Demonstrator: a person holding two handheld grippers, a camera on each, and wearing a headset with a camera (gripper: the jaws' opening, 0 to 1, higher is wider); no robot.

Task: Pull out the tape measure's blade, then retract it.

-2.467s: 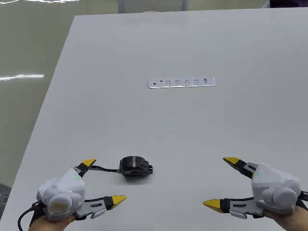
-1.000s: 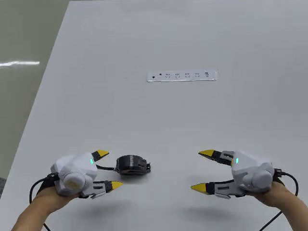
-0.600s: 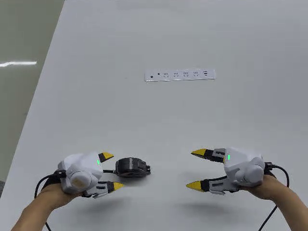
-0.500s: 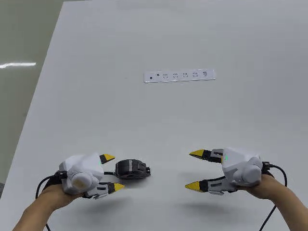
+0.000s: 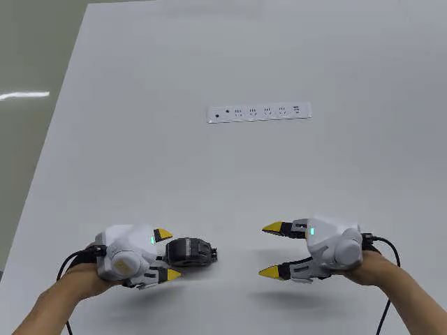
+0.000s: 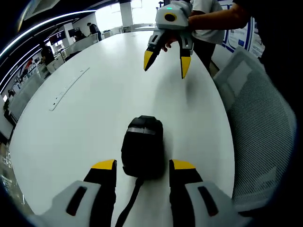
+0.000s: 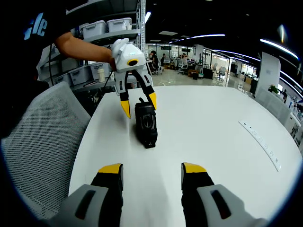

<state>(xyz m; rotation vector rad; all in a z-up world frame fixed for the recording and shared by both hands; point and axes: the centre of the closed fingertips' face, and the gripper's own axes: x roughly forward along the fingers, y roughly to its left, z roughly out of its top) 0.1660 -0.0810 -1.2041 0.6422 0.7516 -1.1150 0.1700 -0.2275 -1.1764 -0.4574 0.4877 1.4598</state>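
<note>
A black tape measure (image 5: 188, 251) lies on the white table (image 5: 230, 167), its blade not drawn out. My left gripper (image 5: 167, 254) is open, its yellow-tipped jaws standing either side of the case's rear end (image 6: 142, 146); a black strap trails back between them. My right gripper (image 5: 271, 250) is open with nothing in it, a short way right of the tape measure and pointing at it. In the right gripper view the tape measure (image 7: 146, 120) sits ahead of my right gripper (image 7: 151, 168), with my left gripper (image 7: 139, 105) straddling its far end.
A white power strip (image 5: 258, 112) lies flat across the middle of the table, well beyond the grippers. The table's left edge (image 5: 49, 160) runs close to my left hand. A mesh chair (image 6: 255, 123) stands beside the table.
My left gripper has slid right until its jaws flank the tape measure's rear. My right gripper has moved left, nearer to the tape measure. The tape measure has stayed put.
</note>
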